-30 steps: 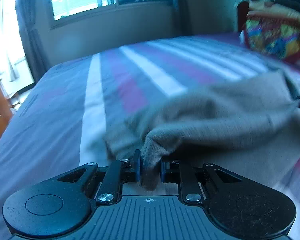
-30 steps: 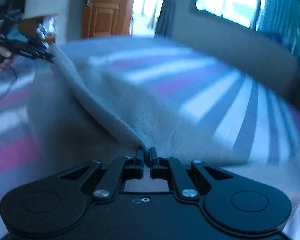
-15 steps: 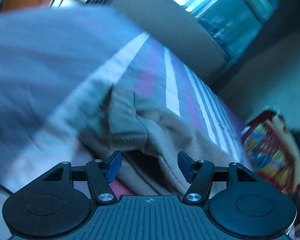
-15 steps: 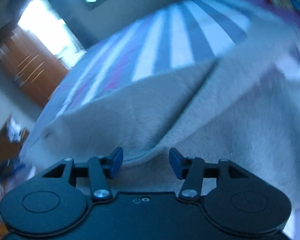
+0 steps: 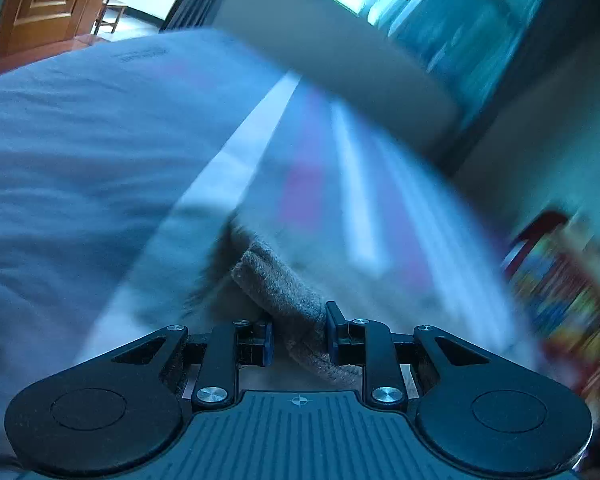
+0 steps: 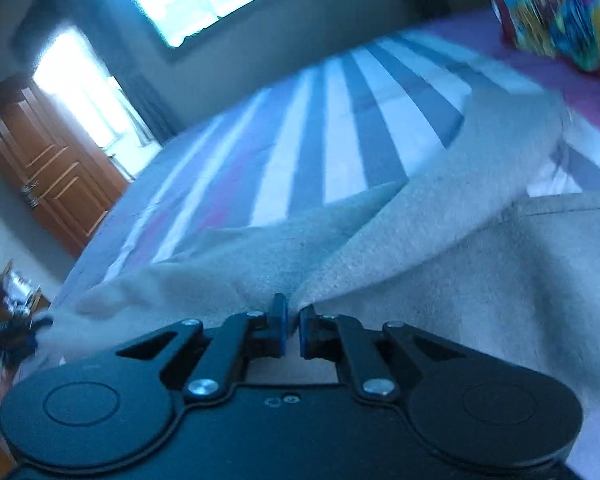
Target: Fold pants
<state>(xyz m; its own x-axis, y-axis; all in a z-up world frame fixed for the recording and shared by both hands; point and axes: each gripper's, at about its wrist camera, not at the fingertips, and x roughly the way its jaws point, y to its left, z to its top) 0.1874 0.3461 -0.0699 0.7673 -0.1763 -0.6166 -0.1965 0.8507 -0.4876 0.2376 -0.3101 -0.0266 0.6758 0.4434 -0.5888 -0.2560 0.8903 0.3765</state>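
Left wrist view: the left hand-held gripper (image 5: 299, 334) is closing on a thick folded edge of the grey pants (image 5: 276, 288), which run toward 11 o'clock over the striped bed (image 5: 100, 152).

Right wrist view: the right hand-held gripper (image 6: 293, 330) is pinched together on a pants fold (image 6: 440, 248); the cloth spreads toward 2 o'clock across the bed (image 6: 340, 132).

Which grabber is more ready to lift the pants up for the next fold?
Probably the right gripper: its jaws look pinched shut on the edge of the gray pants. The left gripper has a thick fold between its jaws, but they are closing.
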